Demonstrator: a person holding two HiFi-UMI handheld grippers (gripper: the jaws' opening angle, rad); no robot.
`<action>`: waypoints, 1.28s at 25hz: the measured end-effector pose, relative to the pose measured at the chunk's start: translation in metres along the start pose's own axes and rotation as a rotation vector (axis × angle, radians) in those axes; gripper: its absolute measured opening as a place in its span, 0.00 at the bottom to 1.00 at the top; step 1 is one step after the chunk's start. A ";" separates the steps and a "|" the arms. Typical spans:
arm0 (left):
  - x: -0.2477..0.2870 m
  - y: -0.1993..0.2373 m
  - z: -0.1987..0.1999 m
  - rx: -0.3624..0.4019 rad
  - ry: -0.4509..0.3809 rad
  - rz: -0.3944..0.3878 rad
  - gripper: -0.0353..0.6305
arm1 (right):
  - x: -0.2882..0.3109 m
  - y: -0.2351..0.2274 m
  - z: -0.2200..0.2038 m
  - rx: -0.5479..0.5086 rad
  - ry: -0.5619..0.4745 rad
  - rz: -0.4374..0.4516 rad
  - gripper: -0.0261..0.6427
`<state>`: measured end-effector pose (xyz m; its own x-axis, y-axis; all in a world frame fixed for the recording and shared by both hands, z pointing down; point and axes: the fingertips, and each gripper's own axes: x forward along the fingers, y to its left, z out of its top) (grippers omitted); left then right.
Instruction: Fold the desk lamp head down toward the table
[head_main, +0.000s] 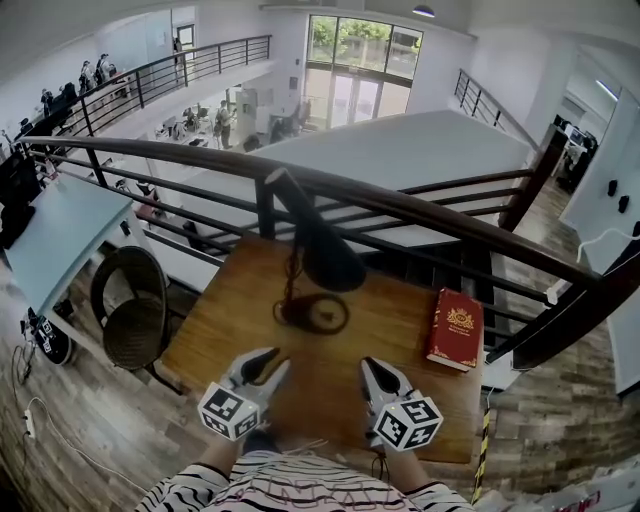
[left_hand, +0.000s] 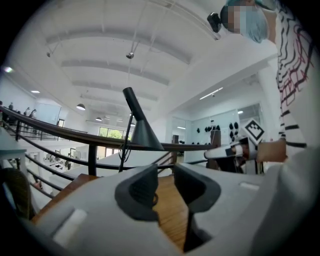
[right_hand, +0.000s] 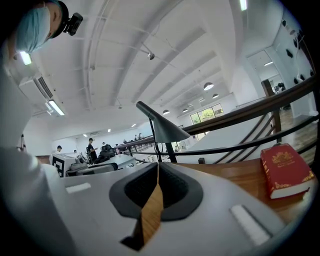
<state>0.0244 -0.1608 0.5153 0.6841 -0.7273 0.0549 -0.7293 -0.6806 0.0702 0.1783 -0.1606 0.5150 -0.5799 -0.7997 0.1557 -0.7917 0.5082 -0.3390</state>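
Jaws on the left gripper (head_main: 264, 366) stand slightly apart, empty; the right gripper (head_main: 376, 372) has its own pressed together. Ahead of both, apart from them, the black cone-shaded desk lamp (head_main: 325, 252) stands on the brown wooden table (head_main: 400, 300), head raised. Right of it lies a red hardcover book (head_main: 455, 328), its gold print unreadable.

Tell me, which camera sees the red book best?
The head view: it looks down on the red book, showing its whole cover flat on the table. The right gripper view catches the book low and slanted at the edge. The left gripper view doesn't show it.
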 end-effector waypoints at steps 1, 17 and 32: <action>-0.002 -0.001 -0.001 -0.003 0.002 0.003 0.20 | -0.002 0.001 -0.001 -0.001 0.002 0.003 0.05; -0.032 -0.002 -0.023 -0.034 0.033 0.052 0.06 | -0.026 -0.005 -0.027 0.020 0.055 -0.015 0.04; -0.053 -0.001 -0.030 -0.037 0.032 0.102 0.06 | -0.024 0.002 -0.038 -0.005 0.089 -0.018 0.04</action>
<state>-0.0110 -0.1187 0.5424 0.6072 -0.7888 0.0958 -0.7943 -0.5993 0.0995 0.1836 -0.1280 0.5453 -0.5803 -0.7772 0.2433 -0.8029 0.4958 -0.3310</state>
